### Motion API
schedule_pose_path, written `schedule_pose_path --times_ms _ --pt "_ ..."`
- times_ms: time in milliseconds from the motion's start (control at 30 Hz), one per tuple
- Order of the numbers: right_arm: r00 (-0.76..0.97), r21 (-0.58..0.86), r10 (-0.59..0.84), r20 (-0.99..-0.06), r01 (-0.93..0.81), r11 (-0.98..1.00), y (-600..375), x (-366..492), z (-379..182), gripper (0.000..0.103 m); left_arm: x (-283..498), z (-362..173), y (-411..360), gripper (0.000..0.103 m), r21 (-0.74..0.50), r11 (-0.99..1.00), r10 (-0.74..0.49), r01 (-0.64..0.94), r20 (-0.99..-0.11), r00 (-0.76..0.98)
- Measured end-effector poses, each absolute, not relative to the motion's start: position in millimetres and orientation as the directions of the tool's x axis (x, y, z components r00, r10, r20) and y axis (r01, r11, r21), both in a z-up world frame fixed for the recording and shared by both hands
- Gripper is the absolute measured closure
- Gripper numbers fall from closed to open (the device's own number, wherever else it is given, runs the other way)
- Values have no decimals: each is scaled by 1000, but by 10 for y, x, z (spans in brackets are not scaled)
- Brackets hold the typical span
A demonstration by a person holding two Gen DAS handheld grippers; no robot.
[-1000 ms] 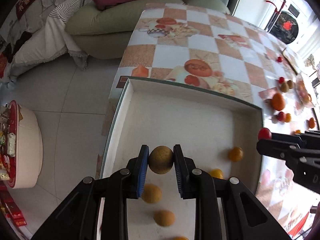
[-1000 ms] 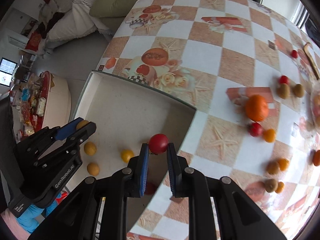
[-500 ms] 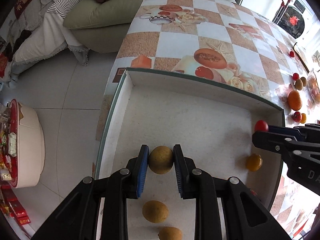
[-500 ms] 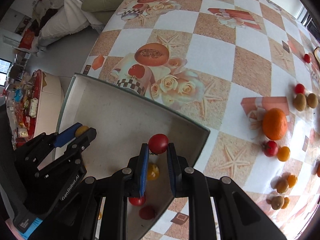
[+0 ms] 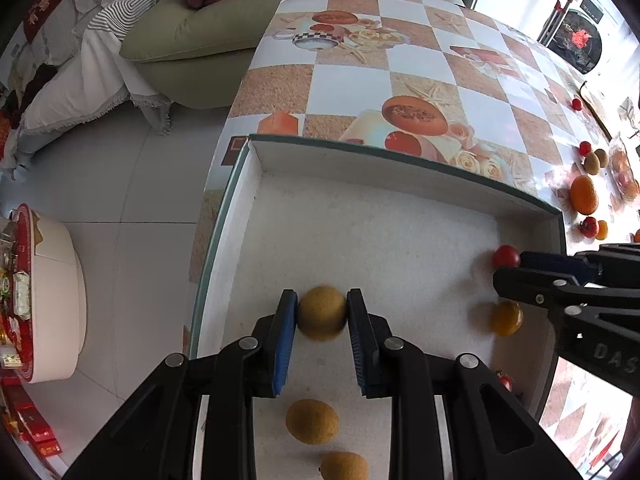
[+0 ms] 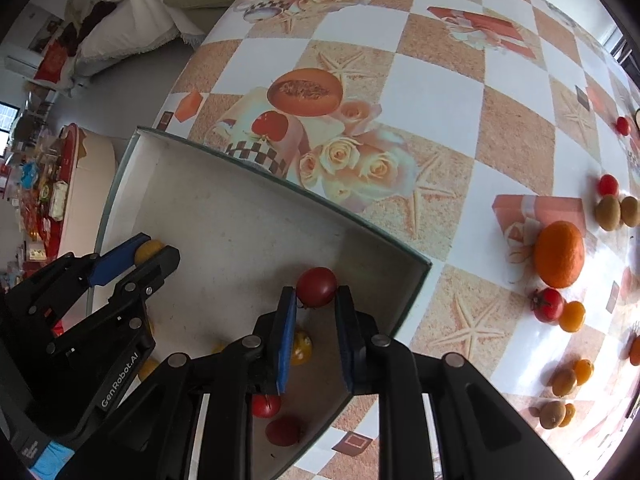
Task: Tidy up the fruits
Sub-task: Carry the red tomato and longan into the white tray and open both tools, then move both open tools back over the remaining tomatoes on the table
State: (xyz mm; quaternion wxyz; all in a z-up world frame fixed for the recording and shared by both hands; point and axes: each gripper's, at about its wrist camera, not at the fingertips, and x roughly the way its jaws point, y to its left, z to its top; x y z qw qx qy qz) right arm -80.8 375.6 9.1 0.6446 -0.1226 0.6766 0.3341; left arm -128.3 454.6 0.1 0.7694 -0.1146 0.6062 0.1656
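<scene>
My left gripper (image 5: 322,314) is shut on a tan longan (image 5: 321,311) just above the floor of the white box (image 5: 360,168). Two more longans (image 5: 312,422) lie below it. My right gripper (image 6: 316,294) is shut on a red cherry tomato (image 6: 316,286) over the box's right side near its wall (image 6: 280,192). Two red tomatoes (image 6: 267,405) and a yellow fruit (image 6: 301,348) lie under it. The right gripper also shows in the left wrist view (image 5: 506,264), the left gripper in the right wrist view (image 6: 154,250).
Loose fruit lies on the checked tablecloth to the right: an orange (image 6: 558,254), a tomato (image 6: 547,304), kiwis (image 6: 608,212) and small yellow fruits (image 6: 572,316). A green sofa (image 5: 192,40) and tiled floor lie beyond the table's left edge.
Both grippers have moved forward and lower into the box, each still holding its fruit. The box and tablecloth loom larger.
</scene>
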Motion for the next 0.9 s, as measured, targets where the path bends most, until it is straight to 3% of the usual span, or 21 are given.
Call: schedule_pose_path --times_ms 67,167,200,233,267,300,900 --pt "-133 314 293 -947 -587 747 3717 -814 145 68 -1305 3 4554 76 22 920 112 -391 -971 210" --pt "-115 327 325 -939 -591 737 3676 -850 241 43 -1321 -5 4570 76 22 922 110 -386 -972 207" --pt "-103 331 339 -935 -592 735 3653 -858 287 37 -1330 -6 4569 71 17 923 104 -385 -973 207" --pt "-103 346 356 -929 -587 732 3622 -869 317 34 -1336 -1 4568 44 16 923 104 -384 -972 209" --pt "-102 353 365 -926 -581 733 3590 -872 338 34 -1345 16 4569 29 20 922 112 -386 -970 217" --pt "-100 362 376 -921 -575 734 3553 -874 371 33 -1360 55 4556 21 29 921 131 -388 -962 241" --pt "-75 342 344 -936 -426 838 2528 -903 540 26 -1301 343 3894 21 94 954 160 -286 -963 218"
